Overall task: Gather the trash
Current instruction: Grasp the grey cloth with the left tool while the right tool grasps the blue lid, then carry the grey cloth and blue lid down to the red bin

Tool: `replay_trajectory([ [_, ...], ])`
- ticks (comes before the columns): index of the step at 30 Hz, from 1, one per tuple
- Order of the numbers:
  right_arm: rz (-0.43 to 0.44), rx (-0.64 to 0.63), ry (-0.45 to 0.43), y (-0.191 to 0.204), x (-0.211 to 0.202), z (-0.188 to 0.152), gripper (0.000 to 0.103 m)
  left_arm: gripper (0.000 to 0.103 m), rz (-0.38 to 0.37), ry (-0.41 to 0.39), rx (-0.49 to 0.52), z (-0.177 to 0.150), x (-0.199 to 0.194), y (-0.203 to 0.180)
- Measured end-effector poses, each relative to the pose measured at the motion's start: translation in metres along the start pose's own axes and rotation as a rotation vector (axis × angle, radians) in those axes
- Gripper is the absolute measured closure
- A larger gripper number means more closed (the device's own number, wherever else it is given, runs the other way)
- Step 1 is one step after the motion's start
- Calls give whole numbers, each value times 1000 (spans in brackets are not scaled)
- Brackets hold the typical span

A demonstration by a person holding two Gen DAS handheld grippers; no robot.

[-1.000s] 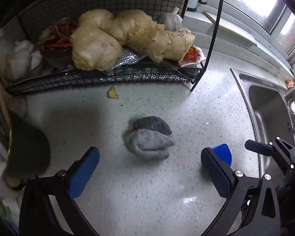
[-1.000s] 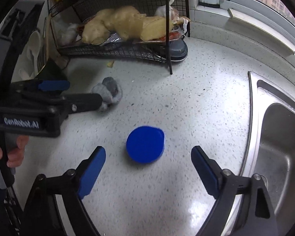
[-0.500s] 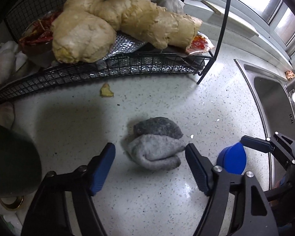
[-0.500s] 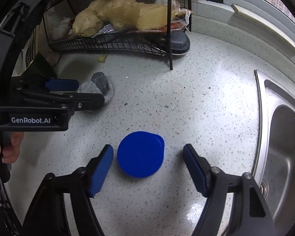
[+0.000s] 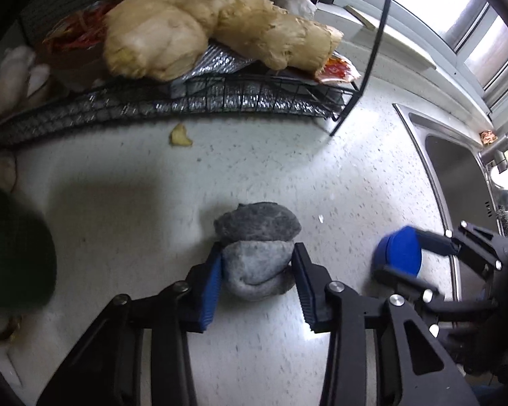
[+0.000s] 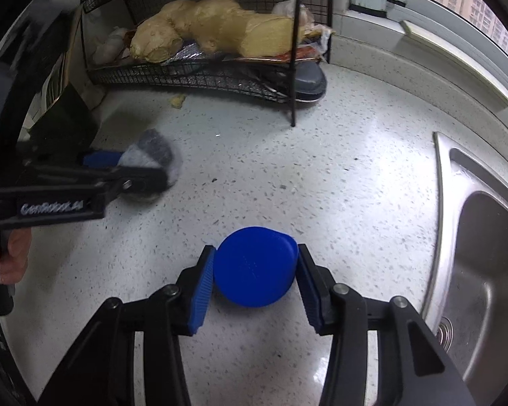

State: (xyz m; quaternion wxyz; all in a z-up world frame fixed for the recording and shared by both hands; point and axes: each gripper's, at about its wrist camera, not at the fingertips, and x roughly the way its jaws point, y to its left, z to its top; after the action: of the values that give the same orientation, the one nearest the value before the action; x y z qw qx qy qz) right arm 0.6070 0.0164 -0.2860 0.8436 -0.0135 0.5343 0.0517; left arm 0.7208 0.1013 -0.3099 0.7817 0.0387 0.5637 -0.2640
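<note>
A crumpled two-tone grey rag [image 5: 257, 233] lies on the speckled counter [image 5: 118, 203]. My left gripper [image 5: 255, 255] points down over it. Its jaws are closing, and both blue pads touch the sides of the rag's lighter half. To the right lies a round blue lid [image 6: 254, 270], flat on the counter. My right gripper [image 6: 255, 253] straddles it with its jaws closing, and the pads meet the lid's rim on both sides. The right wrist view shows the left gripper [image 6: 135, 169] at the rag [image 6: 152, 149], held by a hand [image 6: 10, 253].
A black wire rack [image 5: 237, 101] with large ginger roots [image 5: 220, 34] and packets stands at the back. A small yellow scrap [image 5: 180, 135] lies in front of it. A steel sink [image 6: 484, 270] lies to the right, and a dark green object [image 5: 13, 253] to the left.
Both grippers have narrowed from wide open. The left one sank and came forward until its pads reached the rag. The right one's pads closed in on the blue lid.
</note>
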Motion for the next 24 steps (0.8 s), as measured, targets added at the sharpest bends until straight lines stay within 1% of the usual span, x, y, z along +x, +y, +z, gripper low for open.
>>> replay_trajectory([
  [3, 0, 8, -16, -6, -10, -3, 59, 70, -5, -6, -12, -15, -8, -4],
  [6, 3, 24, -15, -12, -15, -4, 59, 71, -23, 0, -38, -29, -21, -11],
  [9, 3, 33, -19, -15, -24, -7, 59, 71, -31, 7, -39, -44, -30, -18],
  [14, 7, 32, -22, -16, -38, -14, 59, 71, -29, -7, -18, -53, -45, -35],
  [19, 14, 53, -20, -19, -57, -28, 59, 71, -2, -27, 17, -60, -62, -64],
  [22, 14, 62, -27, -21, -68, -35, 59, 71, -10, -39, 20, -64, -68, -79],
  [24, 12, 62, -36, -23, -80, -43, 59, 71, -3, -44, 24, -69, -75, -89],
])
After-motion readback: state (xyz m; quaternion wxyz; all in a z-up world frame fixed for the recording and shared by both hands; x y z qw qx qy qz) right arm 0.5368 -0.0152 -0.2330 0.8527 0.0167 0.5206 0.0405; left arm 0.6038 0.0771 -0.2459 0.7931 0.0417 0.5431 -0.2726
